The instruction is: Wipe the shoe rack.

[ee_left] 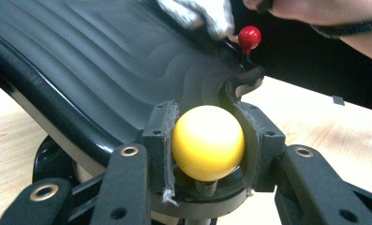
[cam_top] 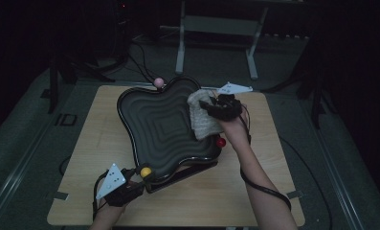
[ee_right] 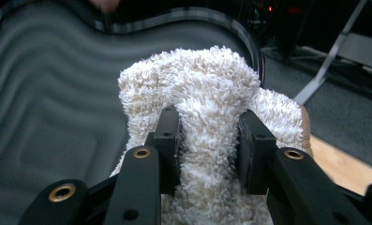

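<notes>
Your right tool (cam_top: 211, 106) is pinching a fluffy white cloth (cam_top: 201, 120) against the black rippled tray (cam_top: 154, 120) on the counter (cam_top: 254, 182); your left tool (cam_top: 140, 178) is gripping the tray's yellow knob (cam_top: 146, 172).

Your left hand-held gripper (cam_top: 139, 178) grips the yellow knob (cam_top: 146, 172) at the near edge of the black ridged tray (cam_top: 161, 127) on the tabletop (cam_top: 269, 143). Your right hand-held gripper (cam_top: 211, 106) pinches a white fluffy cloth (cam_top: 203, 123) against the tray's right side, near a red knob (cam_top: 220, 142).
</notes>
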`<state>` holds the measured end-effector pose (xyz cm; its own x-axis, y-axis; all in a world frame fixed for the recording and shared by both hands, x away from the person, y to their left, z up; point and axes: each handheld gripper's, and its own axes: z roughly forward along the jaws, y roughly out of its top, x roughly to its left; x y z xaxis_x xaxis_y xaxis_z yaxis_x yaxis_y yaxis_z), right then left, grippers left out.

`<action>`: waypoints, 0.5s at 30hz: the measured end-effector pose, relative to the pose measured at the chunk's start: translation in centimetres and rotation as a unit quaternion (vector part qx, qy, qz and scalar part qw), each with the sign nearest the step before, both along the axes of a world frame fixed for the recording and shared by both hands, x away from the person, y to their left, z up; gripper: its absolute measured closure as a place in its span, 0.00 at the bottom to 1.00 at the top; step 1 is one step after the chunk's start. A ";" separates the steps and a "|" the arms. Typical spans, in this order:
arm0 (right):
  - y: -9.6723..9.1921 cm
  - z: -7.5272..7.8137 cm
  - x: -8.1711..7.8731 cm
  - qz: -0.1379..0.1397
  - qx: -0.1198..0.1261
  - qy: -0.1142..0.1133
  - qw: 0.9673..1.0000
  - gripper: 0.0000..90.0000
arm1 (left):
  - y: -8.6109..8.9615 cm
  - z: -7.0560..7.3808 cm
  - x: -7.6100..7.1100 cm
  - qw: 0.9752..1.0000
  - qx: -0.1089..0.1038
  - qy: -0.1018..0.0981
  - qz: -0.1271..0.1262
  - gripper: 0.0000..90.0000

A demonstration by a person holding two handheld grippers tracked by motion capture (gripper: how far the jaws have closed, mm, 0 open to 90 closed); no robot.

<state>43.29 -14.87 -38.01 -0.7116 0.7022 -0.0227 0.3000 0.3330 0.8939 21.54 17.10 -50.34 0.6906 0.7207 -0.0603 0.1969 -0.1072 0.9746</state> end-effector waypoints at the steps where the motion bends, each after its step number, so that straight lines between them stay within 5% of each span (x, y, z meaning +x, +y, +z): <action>1: 0.3 0.5 0.2 0.000 0.005 -0.003 1.000 0.73 | 0.0 0.0 0.0 1.000 0.000 0.000 0.000 0.66; 8: 3.2 3.0 2.0 0.005 0.023 -0.011 1.000 0.73 | 0.0 0.0 0.0 1.000 -0.001 0.001 0.000 0.66; 15: 6.3 3.3 3.7 0.001 0.018 -0.003 1.000 0.73 | 0.0 0.0 0.0 1.000 -0.003 0.001 0.001 0.66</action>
